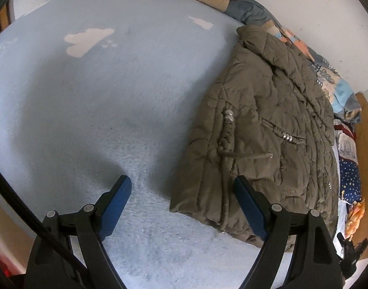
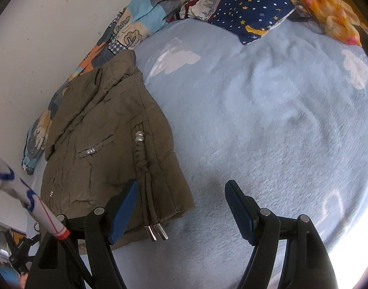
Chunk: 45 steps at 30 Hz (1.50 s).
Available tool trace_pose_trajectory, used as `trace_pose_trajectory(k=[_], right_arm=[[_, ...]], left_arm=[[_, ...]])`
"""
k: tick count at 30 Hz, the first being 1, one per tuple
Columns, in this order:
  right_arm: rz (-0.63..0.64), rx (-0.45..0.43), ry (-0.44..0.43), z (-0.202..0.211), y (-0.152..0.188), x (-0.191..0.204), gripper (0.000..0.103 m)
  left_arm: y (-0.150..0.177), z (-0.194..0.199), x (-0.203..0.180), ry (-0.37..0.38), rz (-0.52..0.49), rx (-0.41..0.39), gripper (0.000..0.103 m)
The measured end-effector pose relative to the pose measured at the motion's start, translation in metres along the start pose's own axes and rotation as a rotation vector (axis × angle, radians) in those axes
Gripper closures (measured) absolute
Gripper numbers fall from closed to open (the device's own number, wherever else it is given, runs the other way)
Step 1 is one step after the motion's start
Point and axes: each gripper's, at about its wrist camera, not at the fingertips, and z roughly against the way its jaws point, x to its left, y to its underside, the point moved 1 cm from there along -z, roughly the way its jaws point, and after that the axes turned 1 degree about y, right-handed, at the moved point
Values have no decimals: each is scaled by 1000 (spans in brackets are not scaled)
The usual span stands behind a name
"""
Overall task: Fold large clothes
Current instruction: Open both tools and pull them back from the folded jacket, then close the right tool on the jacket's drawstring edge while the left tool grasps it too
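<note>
An olive-brown quilted jacket (image 1: 268, 125) lies folded on a pale blue fleece blanket (image 1: 99, 96), close to the wall. A braided drawstring (image 1: 226, 132) with silver beads runs down its front. My left gripper (image 1: 182, 183) hovers open over the jacket's near left corner, its right finger above the fabric and its left finger above the blanket. In the right wrist view the jacket (image 2: 106, 144) is at the left, and the cord's metal tips (image 2: 157, 232) lie at its hem. My right gripper (image 2: 181, 187) hangs open over the jacket's near right corner, holding nothing.
A patchwork quilt (image 2: 133, 26) is bunched along the white wall (image 2: 39, 36) behind the jacket. A star-print navy pillow (image 2: 251, 12) and orange cloth (image 2: 328, 12) lie at the bed's head. The wooden bed frame (image 1: 367, 144) shows at the right.
</note>
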Motion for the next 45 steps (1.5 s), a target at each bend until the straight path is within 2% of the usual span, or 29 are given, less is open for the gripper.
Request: trace_pose_trajectory(k=[3,5,7,11,16,18,20,22,24,29,38,41,42,45], right_arm=[[-25,14,-23,-3,2,-2,25],[-30,20,-38,-6,2,-1,25],[-28,24,-50,-8,3,1,25],[-37,39,-81,-15,5,5,25],[-26,57,-90,-29,10,13,25],[-26,51,-103,-33,11,16,35],[-21,43,-124,-35,12,19,55],[2,22,-120,-33,12,24,68],[26,10,-110,-31,12,28,74],[38,18,-101,-36,13,28,74],[53,39,-80,-45,14,29,71],[54,39,-71,-46,14,29,70],[56,38,-67,-47,14,29,70],[56,41,-63,-49,14,30,70]], left_arm=[[5,-2,-6,36,3,-11,18],[8,-2,-13,52,-14,-22,30],[10,-2,-19,48,-35,-34,35],[14,-4,-29,17,-82,-49,36],[15,-7,-30,18,-91,-58,36],[16,-7,-31,18,-94,-70,37],[17,-7,-33,7,-109,-85,39],[18,-9,-38,-16,-130,-95,39],[19,-12,-42,-44,-153,-102,39],[22,-17,-45,-86,-190,-124,35],[22,-24,-43,-75,-187,-121,26],[22,-25,-44,-80,-189,-120,26],[21,-25,-44,-79,-192,-122,26],[21,-23,-50,-85,-230,-141,41]])
